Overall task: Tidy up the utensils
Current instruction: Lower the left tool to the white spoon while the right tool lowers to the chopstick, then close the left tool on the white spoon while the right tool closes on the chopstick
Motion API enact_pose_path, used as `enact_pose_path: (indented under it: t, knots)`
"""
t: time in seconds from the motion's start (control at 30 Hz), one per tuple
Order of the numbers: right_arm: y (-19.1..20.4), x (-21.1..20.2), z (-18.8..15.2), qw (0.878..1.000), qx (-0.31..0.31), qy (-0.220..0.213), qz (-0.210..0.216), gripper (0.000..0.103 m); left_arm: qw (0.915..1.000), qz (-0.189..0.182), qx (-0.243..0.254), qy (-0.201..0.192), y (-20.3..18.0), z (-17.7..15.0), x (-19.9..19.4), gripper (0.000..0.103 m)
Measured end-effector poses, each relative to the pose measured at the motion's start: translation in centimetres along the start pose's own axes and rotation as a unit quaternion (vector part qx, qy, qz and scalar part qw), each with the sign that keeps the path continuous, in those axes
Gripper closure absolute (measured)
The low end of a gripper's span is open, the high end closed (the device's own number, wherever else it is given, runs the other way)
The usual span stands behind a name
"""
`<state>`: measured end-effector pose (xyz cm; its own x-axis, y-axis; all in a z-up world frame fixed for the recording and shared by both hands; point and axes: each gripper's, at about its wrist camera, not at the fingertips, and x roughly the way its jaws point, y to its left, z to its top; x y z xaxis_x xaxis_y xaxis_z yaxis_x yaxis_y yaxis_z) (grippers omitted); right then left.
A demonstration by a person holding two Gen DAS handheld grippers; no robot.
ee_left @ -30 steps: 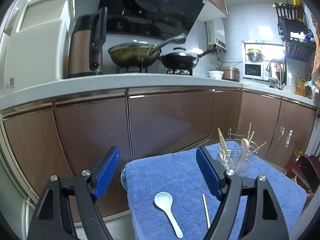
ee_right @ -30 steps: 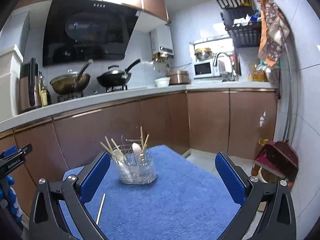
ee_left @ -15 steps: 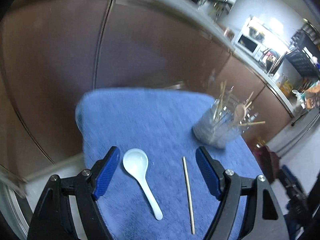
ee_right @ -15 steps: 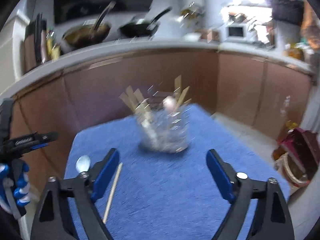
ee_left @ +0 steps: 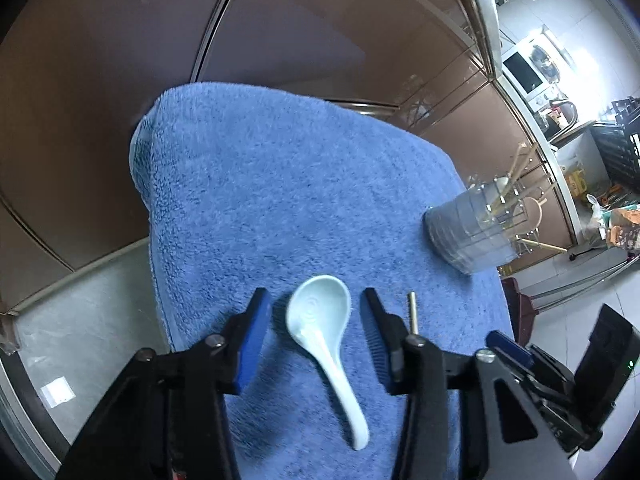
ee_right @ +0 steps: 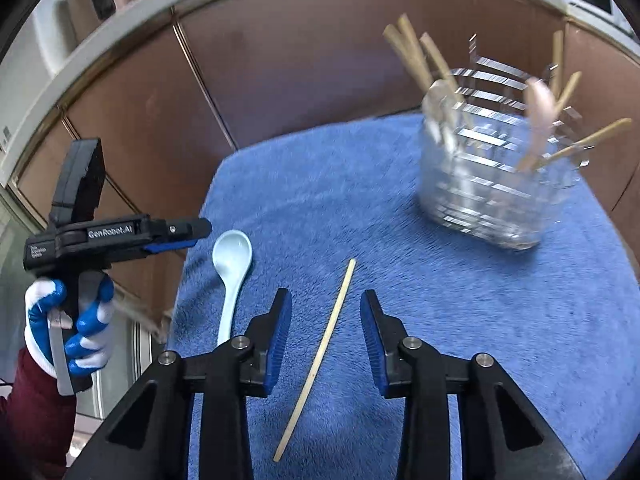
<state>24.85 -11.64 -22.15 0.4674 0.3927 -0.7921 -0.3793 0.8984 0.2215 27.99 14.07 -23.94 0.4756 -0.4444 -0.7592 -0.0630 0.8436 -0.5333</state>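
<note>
Each claw, half-closed and just narrowing, is shown straddling an ungripped utensil lengthwise: left claw [ee_left: 312, 316] over spoon [ee_left: 324, 320], right claw [ee_right: 325, 318] over chopstick [ee_right: 320, 356].

You are in a home kitchen. Brown cabinets [ee_right: 320, 60] run under a pale counter [ee_right: 100, 52] that bends round the corner, and a microwave [ee_left: 528, 68] sits on it near a tap [ee_left: 566, 106]. A dark dish rack [ee_left: 618, 152] hangs at the far right. Your work surface is covered by a blue towel [ee_left: 280, 200], with a clear holder [ee_right: 488, 168] of wooden utensils on it.
</note>
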Motion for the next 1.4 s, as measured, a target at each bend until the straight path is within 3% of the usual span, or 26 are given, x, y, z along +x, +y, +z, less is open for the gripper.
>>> enact_pose_path:
  t: [0.23, 0.5, 0.67, 0.87, 1.2, 1.4]
  knots:
    - [-0.5, 4.4, 1.0, 0.998, 0.014, 0.065, 0.013, 0.08, 0.9994, -0.016, 0.009, 0.029, 1.2, 0.4, 2.0, 0.067]
    - [-1.0, 8.6, 1.8, 0.991, 0.034, 0.127, 0.0, 0.086, 0.9977, -0.029, 0.026, 0.055, 1.0, 0.8, 3.7, 0.075]
    - [-1.1, 10.3, 2.5, 0.987, 0.037, 0.157, -0.006, 0.088, 0.9967, -0.018, 0.043, 0.067, 0.2, 1.1, 4.5, 0.08]
    - [-0.3, 11.4, 3.1, 0.984, 0.028, 0.173, -0.017, 0.09, 0.9945, 0.012, 0.071, 0.076, -1.0, 1.0, 5.4, 0.093]
    - [-0.8, 11.9, 3.2, 0.983, 0.043, 0.178, -0.013, 0.095, 0.993, 0.032, 0.094, 0.065, -1.7, 0.4, 5.2, 0.094]
    - [-1.4, 10.2, 2.7, 0.984, 0.054, 0.168, 0.002, 0.097, 0.9912, 0.045, 0.119, 0.035, -3.2, 0.0, 3.3, 0.094]
